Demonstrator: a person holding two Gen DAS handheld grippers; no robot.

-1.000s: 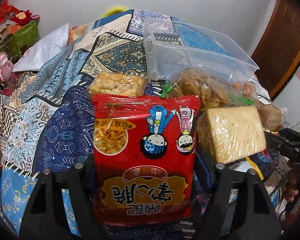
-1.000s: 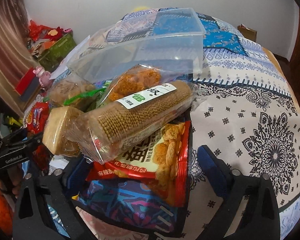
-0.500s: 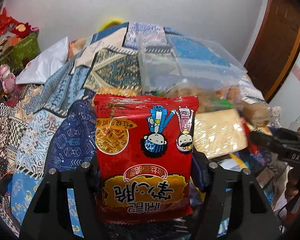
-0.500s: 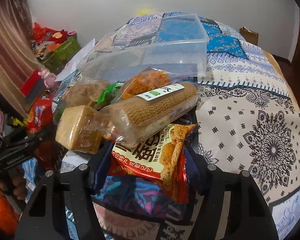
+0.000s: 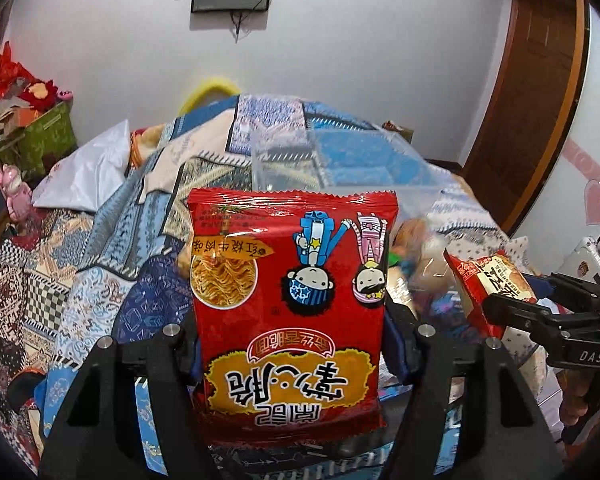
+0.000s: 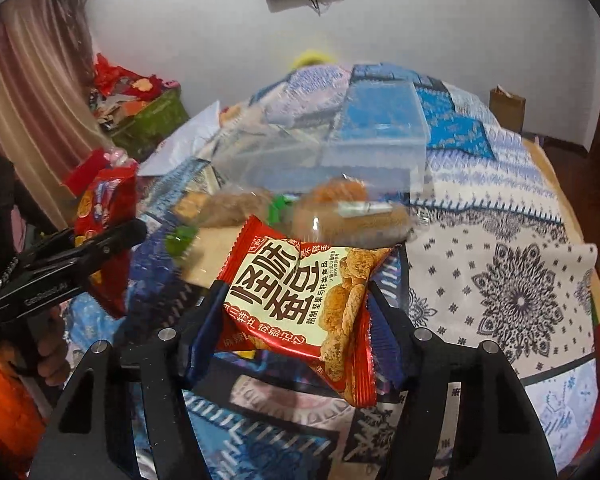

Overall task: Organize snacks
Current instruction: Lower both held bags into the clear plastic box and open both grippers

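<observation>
Snacks [image 6: 339, 208] before bin [image 6: 379, 148] (on bed)

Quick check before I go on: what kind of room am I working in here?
Most likely a bedroom at home: a patchwork bedspread covers the work surface, a white pillow lies on it, and a wooden door stands to one side.

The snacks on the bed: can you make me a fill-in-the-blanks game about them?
1. The left gripper is shut on a red noodle packet with ____ cartoon kids on it.
2. The right gripper is shut on a bean snack packet whose edges are coloured ____.
3. The clear plastic bin sits on the patterned ____.
4. On the white wall hangs a dark ____ with cables dangling below.

Missing words: two; red; bedspread; screen
</observation>
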